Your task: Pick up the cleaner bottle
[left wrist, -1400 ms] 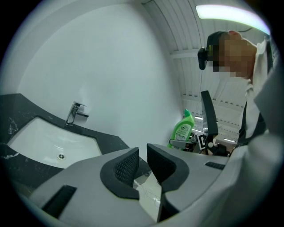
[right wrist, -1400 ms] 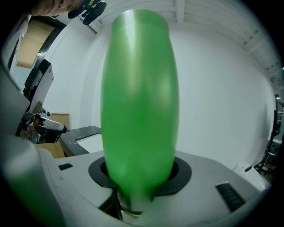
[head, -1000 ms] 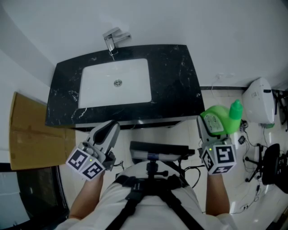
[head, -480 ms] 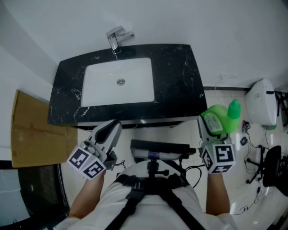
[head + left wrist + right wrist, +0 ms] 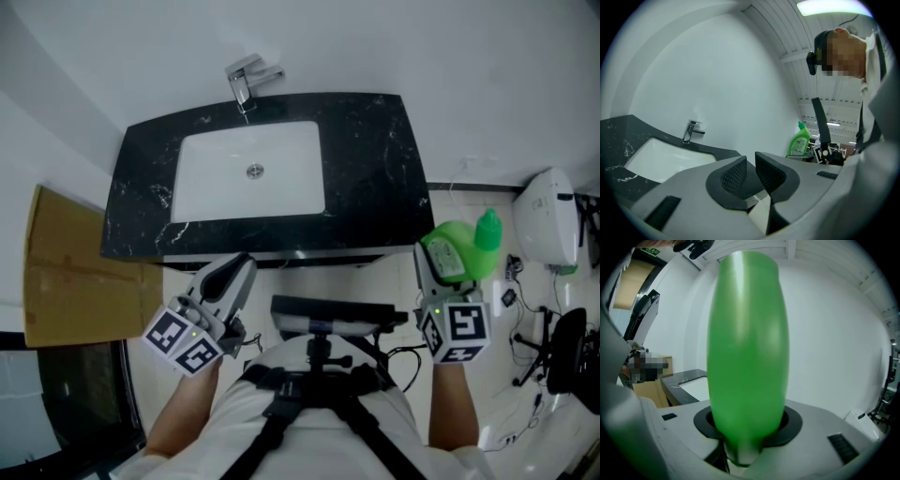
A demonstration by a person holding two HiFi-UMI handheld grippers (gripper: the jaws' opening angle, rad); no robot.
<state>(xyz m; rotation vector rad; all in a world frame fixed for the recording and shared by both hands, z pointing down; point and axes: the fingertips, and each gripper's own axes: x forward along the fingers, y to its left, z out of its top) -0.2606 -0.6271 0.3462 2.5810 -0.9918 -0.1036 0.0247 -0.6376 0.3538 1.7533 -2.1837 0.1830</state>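
Observation:
The green cleaner bottle (image 5: 459, 249) with its label and green cap is held off the floor at the right, below the counter's right corner. My right gripper (image 5: 441, 281) is shut on it. In the right gripper view the bottle's body (image 5: 747, 343) fills the middle and rises out of the right gripper (image 5: 747, 430), hiding the pads. My left gripper (image 5: 234, 272) hangs at the lower left, in front of the counter, with nothing in it. Its jaws in the left gripper view (image 5: 751, 165) stand together with only a thin slit, and the bottle (image 5: 799, 140) shows far off.
A black marble counter (image 5: 375, 169) holds a white sink (image 5: 248, 173) with a chrome faucet (image 5: 246, 80) at the wall. Flat cardboard (image 5: 66, 272) lies left. A white appliance (image 5: 544, 216), cables and a black chair (image 5: 567, 347) stand right.
The head view has drifted a little, so the sink sits slightly further right. Both grippers keep their pose and the bottle stays in the right one.

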